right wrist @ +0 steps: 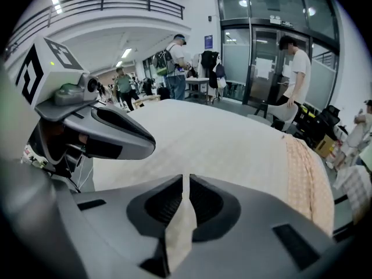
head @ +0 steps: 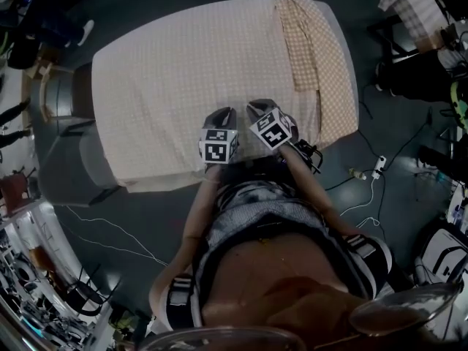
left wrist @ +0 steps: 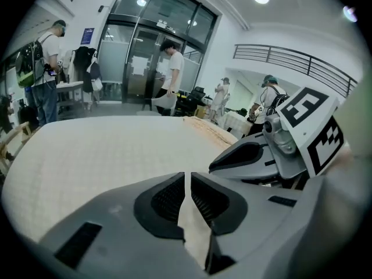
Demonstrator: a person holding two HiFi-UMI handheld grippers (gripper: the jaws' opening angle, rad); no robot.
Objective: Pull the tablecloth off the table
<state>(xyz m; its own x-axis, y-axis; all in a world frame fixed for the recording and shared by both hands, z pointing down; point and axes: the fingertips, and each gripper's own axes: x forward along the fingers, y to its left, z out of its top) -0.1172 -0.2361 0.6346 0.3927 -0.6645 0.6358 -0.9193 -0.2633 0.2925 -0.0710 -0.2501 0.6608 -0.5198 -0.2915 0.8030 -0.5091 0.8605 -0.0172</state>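
Two grippers side by side: left gripper [head: 223, 112], right gripper [head: 257, 108]. Two marker cubes, one on each: left cube [head: 218, 145], right cube [head: 272, 130]. One table [head: 349, 57] ahead. Two cloths: one pale tablecloth [head: 197, 72] at both sets of jaws, one orange-checked cloth [head: 314, 50] beyond the right gripper. Four people [left wrist: 172, 74] far beyond the tips.

The tablecloth [head: 190, 86] lies before me, a second cloth [head: 311, 46] on its right end. My left gripper [head: 222, 112] and right gripper [head: 259, 108] sit together at its near edge.
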